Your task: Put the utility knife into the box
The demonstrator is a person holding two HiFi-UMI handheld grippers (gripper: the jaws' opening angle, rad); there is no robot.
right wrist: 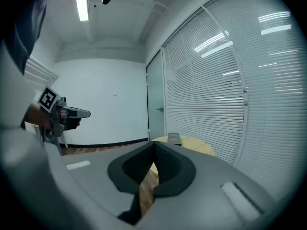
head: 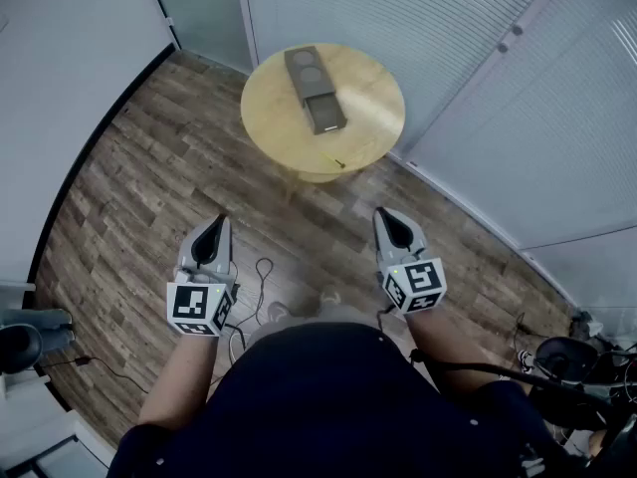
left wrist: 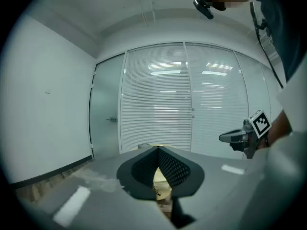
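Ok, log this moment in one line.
left claw: shut, empty | right claw: shut, empty | knife: on table, outside box | box: on table

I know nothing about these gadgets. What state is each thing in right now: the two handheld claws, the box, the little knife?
Left gripper: shut, empty, held over the floor short of the table.
Right gripper: shut, empty, also over the floor.
Box: lying on the round table, its tray seemingly slid partly out.
Utility knife: lying near the table's edge, outside the box, untouched.
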